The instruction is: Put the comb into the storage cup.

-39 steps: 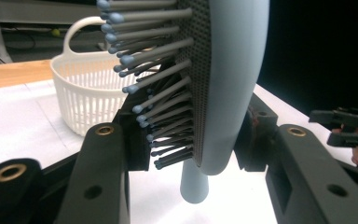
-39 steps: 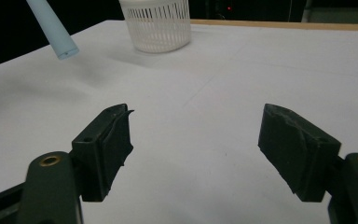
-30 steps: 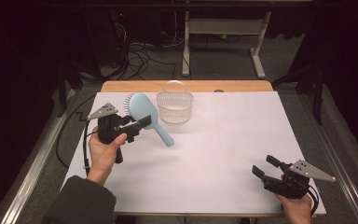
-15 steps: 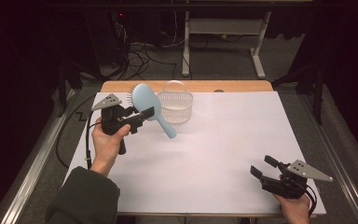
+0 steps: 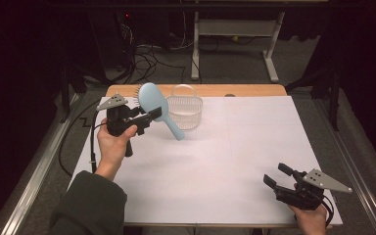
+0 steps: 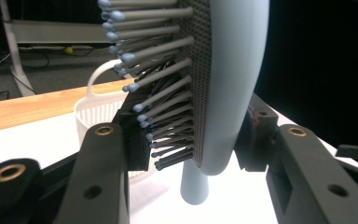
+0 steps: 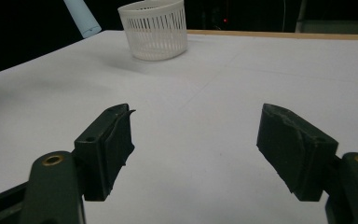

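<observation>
basket (image 5: 185, 111): white, nothing seen inside | hairbrush (image 5: 157, 110): lifted off bench (image 5: 215, 161), just left of basket, clamped in left claw (image 5: 149, 118) | right claw (image 5: 277, 177): released, well apart from basket

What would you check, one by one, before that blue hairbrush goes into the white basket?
1. Left gripper shut on the brush: ok, jaws clamp its head.
2. Brush clear of the table: ok, held in the air.
3. Basket upright, mouth open: ok.
4. Basket empty: cannot tell.
5. Brush above the basket: not ok, it hangs beside it.
6. Right gripper out of the way: ok, open, at the near corner.
</observation>
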